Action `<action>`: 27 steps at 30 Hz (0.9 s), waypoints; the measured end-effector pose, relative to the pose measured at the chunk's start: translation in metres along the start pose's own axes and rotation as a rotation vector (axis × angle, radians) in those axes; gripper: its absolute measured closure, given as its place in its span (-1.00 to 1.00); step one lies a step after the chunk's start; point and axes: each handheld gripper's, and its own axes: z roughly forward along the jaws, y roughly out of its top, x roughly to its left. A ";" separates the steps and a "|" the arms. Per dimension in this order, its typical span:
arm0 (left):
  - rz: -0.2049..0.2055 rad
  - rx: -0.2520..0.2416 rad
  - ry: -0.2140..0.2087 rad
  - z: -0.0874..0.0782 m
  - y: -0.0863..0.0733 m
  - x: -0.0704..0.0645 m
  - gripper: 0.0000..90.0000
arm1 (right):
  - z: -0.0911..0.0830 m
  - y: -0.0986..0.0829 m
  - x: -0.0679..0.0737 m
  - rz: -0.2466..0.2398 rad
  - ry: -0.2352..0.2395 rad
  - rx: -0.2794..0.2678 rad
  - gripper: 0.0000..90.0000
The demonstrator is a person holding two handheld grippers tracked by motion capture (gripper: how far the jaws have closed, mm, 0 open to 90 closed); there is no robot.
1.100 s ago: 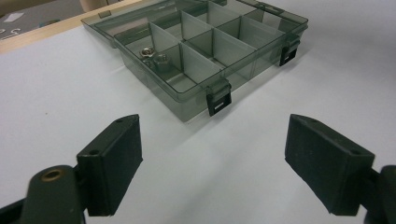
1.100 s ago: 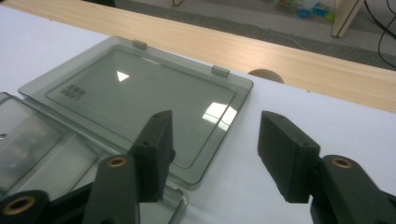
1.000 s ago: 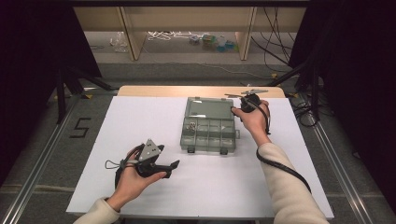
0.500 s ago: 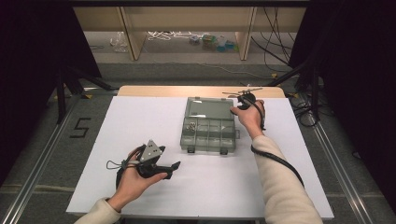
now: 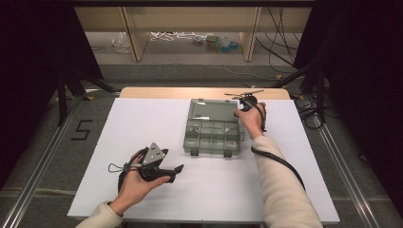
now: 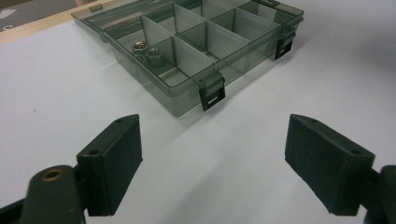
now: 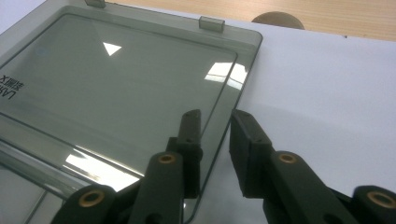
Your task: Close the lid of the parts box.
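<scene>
White bench (image 5: 142, 123) carried a grey box (image 5: 212, 134), its lid (image 7: 116, 93) open flat. The right gripper (image 7: 215, 140) had its jaws narrowed astride the lid's edge. The left gripper (image 6: 212, 163) hovered near the box front, jaws wide.

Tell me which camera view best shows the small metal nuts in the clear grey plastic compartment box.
The left gripper view: the small metal nuts lie close and sharp in one compartment of the clear grey plastic compartment box. The high view shows them as tiny glints. The right gripper view shows the box's lid.
</scene>
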 end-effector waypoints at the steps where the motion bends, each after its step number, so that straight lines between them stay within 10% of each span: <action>1: -0.014 -0.012 0.001 0.001 0.000 -0.001 -0.58 | 0.000 0.000 0.000 0.004 -0.004 0.004 0.69; 27: -0.019 0.001 -0.007 0.002 -0.001 -0.002 -0.58 | 0.005 0.008 0.007 0.101 -0.095 0.041 0.92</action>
